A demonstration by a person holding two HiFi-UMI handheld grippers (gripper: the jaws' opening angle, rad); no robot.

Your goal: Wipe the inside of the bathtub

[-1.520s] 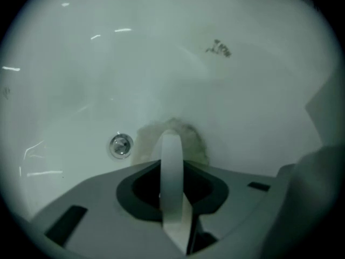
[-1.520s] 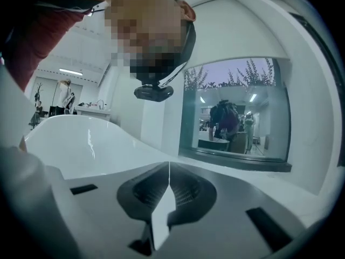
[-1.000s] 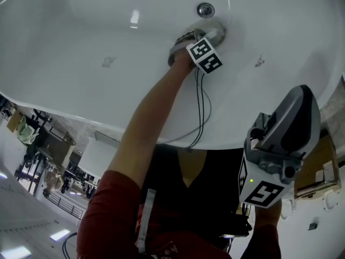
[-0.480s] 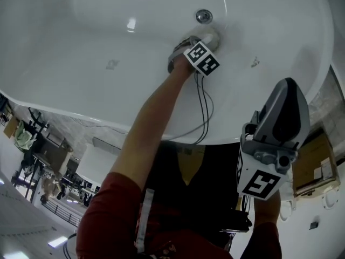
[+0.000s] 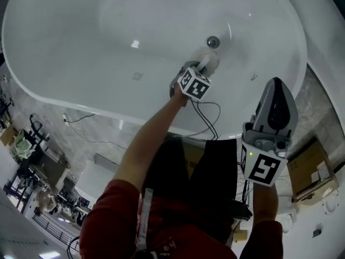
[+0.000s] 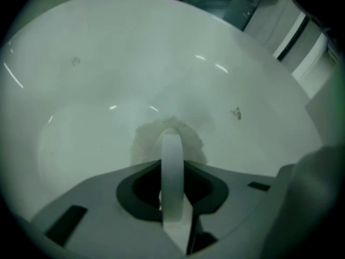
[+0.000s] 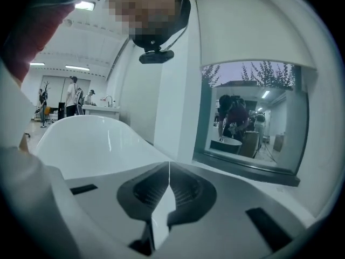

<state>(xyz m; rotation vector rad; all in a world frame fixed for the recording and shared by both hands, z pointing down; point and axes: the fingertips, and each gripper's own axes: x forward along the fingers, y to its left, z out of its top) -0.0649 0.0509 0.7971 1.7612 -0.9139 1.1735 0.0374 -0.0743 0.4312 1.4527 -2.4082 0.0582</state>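
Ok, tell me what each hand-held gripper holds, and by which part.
The left hand-held gripper pinches a pale wiping cloth by its near edge; the right hand-held gripper is shut on nothing.

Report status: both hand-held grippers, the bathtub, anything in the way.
Left hand-held gripper shut on wiping pad, pressed to bathtub floor beside drain. Right hand-held gripper shut, empty, outside the tub. No obstruction seen inside.

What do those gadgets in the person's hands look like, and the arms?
The left gripper and right gripper are grey plastic, each with a white cube of black square markers. Thin black cables trail from the left one. The sleeve is red.
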